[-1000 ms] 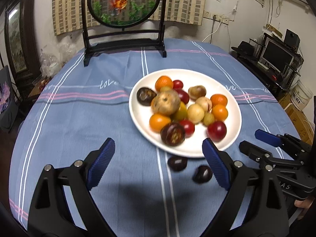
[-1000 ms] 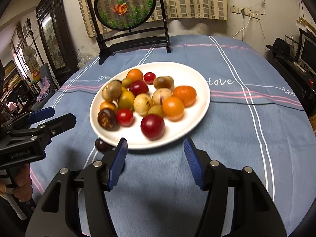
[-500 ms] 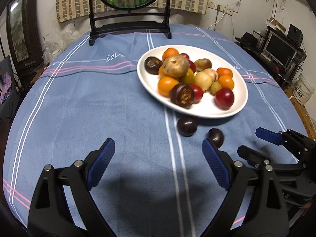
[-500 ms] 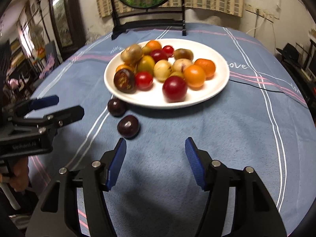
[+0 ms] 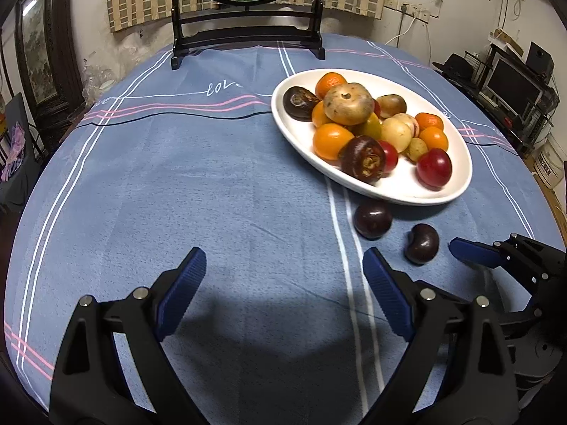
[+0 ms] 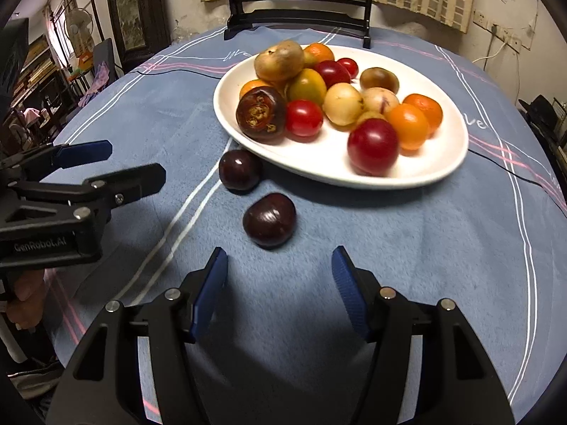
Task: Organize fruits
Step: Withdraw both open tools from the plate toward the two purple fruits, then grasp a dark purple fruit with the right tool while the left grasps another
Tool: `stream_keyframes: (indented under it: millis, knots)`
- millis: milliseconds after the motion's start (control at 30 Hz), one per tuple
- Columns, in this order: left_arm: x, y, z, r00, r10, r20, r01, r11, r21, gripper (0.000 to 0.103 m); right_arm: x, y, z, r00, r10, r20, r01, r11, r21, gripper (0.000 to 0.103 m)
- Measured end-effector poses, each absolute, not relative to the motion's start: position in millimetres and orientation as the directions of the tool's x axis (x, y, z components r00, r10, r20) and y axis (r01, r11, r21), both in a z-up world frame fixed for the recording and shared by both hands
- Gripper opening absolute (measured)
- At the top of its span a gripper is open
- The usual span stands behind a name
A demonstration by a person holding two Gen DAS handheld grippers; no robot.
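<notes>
A white oval plate [image 5: 457, 191] [image 6: 446, 163] holds several fruits: orange, red, yellow, brown and dark purple ones. Two dark purple fruits lie loose on the blue cloth in front of it, one close to the rim [image 5: 372, 219] [image 6: 240, 170], one nearer to me [image 5: 422, 243] [image 6: 270, 219]. My right gripper [image 6: 280, 283] is open, low over the cloth, with the nearer fruit just ahead of its blue pads. My left gripper [image 5: 283, 283] is open and empty, to the left of both loose fruits. Each gripper shows at the edge of the other's view.
A dark wooden stand [image 5: 248, 39] with a round painted screen stands at the table's far edge. The round table wears a blue striped cloth [image 5: 177, 177]. A desk with a monitor [image 5: 510, 85] is off to the right; a person's hand [image 6: 24, 301] holds the left gripper.
Both grippers have sunk and drawn back toward the near edge. The plate now sits farther away, and both loose dark fruits show ahead of the right gripper.
</notes>
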State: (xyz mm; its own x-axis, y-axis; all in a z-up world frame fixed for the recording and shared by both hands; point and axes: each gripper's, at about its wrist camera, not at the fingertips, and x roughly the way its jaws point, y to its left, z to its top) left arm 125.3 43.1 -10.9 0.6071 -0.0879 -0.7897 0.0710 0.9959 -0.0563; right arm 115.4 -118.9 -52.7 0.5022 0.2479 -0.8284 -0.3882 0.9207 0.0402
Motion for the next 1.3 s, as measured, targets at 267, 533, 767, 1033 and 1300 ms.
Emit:
stream_keyframes:
  millis: [267,533,767,1033,1300]
  knots:
    - [134.3,39.6,-16.9,0.59,-0.09,-0.802,0.078,0.996,-0.054,0.092,131.0,-113.5,-52.9,0.513,0.238,-0.825,-0.384,0.923,0.027,0.053]
    - [138.9,39.2,-20.3,0.576,-0.086,-0.813,0.072,0.996,-0.054,0.092,135.3,-110.9,-50.5,0.512,0.266,-0.817,-0.408,0.912,0.041,0.036]
    - [136.8,35.7,-19.7,0.57,-0.082,-0.818,0.08,0.996,-0.044,0.092,130.3,-122.5,-46.4,0.524,0.285,-0.802,-0.39,0.918,0.072,0.033]
    - [134.8,17.5,-19.7,0.562,-0.089,-0.822,0.115,0.993,-0.029,0.092,116.3,-150.1,-41.7,0.54,0.294,-0.789,-0.363,0.927,0.096,0.033]
    - [138.8,-2.4,-22.4,0.561,-0.1,-0.822,0.146,0.989,-0.021,0.092,109.5,-178.7,-42.7,0.557,0.285,-0.78,-0.316,0.941,0.119,0.033]
